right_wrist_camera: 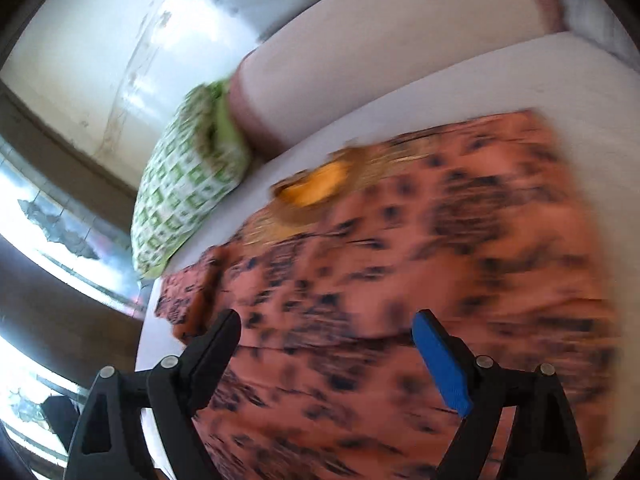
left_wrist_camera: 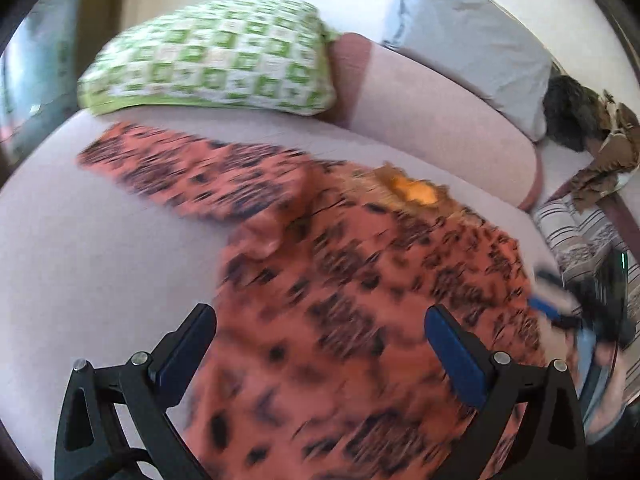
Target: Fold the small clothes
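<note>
**Between grips on the garment**

The garment [left_wrist_camera: 340, 280], orange with dark spots, lies spread on the sofa seat [left_wrist_camera: 100, 260], one sleeve reaching left toward the green cushion [left_wrist_camera: 208, 56]. Both the left gripper [left_wrist_camera: 320, 344] and right gripper [right_wrist_camera: 326, 346] hover over it, fingers spread, pinching nothing. No fold looks made yet; next comes picking an edge or sleeve. Motion blur hides hems and seams, and the garment's near edge is cut off.

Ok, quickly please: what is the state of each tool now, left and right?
Left tool: open, holding nothing, above the orange patterned garment.
Right tool: open, holding nothing, above the same garment.
</note>
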The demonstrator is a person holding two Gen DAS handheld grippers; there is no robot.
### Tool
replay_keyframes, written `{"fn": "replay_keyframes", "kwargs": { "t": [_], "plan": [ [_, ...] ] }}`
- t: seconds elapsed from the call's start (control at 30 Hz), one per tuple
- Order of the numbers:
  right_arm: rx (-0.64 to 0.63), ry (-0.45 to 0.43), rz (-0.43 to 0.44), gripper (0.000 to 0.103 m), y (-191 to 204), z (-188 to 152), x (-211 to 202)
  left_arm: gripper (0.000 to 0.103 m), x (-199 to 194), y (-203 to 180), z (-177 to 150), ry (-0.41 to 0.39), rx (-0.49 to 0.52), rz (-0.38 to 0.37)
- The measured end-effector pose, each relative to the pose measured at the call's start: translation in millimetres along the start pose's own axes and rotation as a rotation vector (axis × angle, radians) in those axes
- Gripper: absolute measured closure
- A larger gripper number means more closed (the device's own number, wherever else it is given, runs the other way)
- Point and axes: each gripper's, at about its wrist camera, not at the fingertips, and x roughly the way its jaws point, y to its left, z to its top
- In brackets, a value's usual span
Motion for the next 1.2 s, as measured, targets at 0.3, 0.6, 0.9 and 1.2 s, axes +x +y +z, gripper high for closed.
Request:
{"fn": "replay_keyframes", "kwargs": {
  "t": [0.3,0.6,0.9,1.2],
  "plan": [
    [0.031,-0.033,-0.192,0.013,-103,53,-39,0.001,110,-47,31,0.106,0.174,0.115],
    [0.002,0.151,-0.204,0.092,-114,102,38,0.001,130,-43,9,0.139,0.228,0.165],
    [0.044,-0.029,-0.287,0.081,-120,100,10,0.001,129,-46,15,0.124,0.238,0.163],
    [0.071,0.149,0.012,0.033,-88,52,12,0.001,137,-36,22,0.164,0.177,0.167]
  ]
}}
